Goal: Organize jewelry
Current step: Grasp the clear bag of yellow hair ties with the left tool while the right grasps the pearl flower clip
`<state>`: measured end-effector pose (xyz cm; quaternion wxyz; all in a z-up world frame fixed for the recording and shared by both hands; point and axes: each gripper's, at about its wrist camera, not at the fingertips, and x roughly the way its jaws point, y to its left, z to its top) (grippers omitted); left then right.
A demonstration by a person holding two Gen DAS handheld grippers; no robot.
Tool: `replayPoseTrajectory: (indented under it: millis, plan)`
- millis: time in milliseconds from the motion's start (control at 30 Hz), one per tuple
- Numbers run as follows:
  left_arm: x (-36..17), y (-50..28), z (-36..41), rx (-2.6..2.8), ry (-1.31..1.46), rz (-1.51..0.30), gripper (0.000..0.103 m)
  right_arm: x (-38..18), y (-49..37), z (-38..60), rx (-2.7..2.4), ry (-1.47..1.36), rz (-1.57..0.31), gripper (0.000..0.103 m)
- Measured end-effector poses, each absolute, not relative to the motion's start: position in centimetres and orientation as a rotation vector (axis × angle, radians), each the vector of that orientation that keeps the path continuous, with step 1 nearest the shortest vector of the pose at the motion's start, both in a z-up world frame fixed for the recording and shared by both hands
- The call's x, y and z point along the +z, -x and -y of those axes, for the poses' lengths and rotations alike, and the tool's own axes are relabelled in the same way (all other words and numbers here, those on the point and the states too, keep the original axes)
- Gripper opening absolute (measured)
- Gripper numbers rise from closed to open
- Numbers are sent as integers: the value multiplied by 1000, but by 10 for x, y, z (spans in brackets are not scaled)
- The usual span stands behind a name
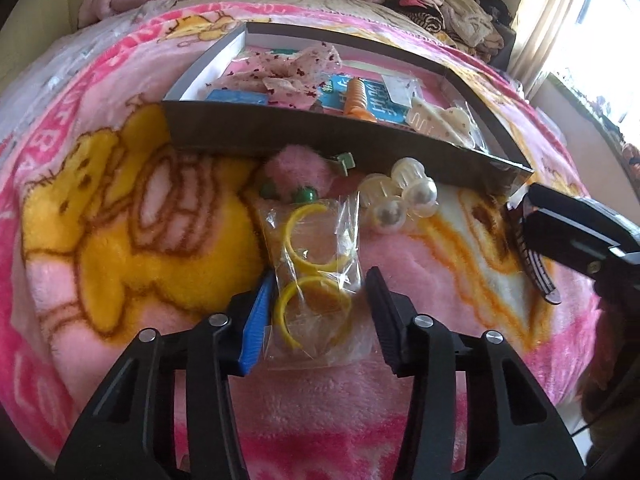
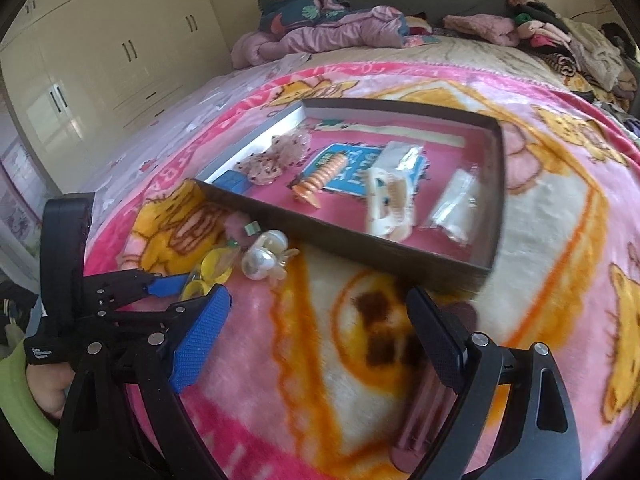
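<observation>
A clear bag of yellow rings (image 1: 316, 268) lies on the pink blanket. My left gripper (image 1: 316, 312) is open, with its fingers on either side of the bag's near end. It also shows in the right wrist view (image 2: 188, 284) by the yellow bag (image 2: 208, 272). A pearl hair clip (image 1: 400, 196) and a pink fluffy clip (image 1: 296, 178) lie by the dark box's near wall (image 1: 280, 136). My right gripper (image 2: 320, 328) is open over the blanket. A dark comb clip (image 2: 420, 412) lies beside its right finger and shows under it in the left view (image 1: 532, 256).
The box (image 2: 496, 200) holds a floral scrunchie (image 2: 276, 156), an orange spiral clip (image 2: 324, 176), a cream claw clip (image 2: 390, 204), a blue card and clear bags. Piled clothes (image 2: 328, 24) lie at the bed's far end. Wardrobes (image 2: 100, 48) stand at the left.
</observation>
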<state>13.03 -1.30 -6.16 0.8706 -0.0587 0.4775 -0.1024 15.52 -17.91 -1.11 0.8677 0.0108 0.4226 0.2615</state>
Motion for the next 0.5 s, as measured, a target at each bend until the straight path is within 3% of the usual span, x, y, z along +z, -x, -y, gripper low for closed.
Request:
replayPoseTrajectory:
  millis: [333,433,500]
  plan:
    - [-52,-126,-5,-201,162,-985,36,-36,-182,140,622,-63,-981,66]
    - [-47,-125,-12,-188,168,-975,36,-41,-189,131,627,-62,-995,53]
    - [-44,-125,-17,-182,179,-969,36,-43,-193,126,647,-68,-1008,35]
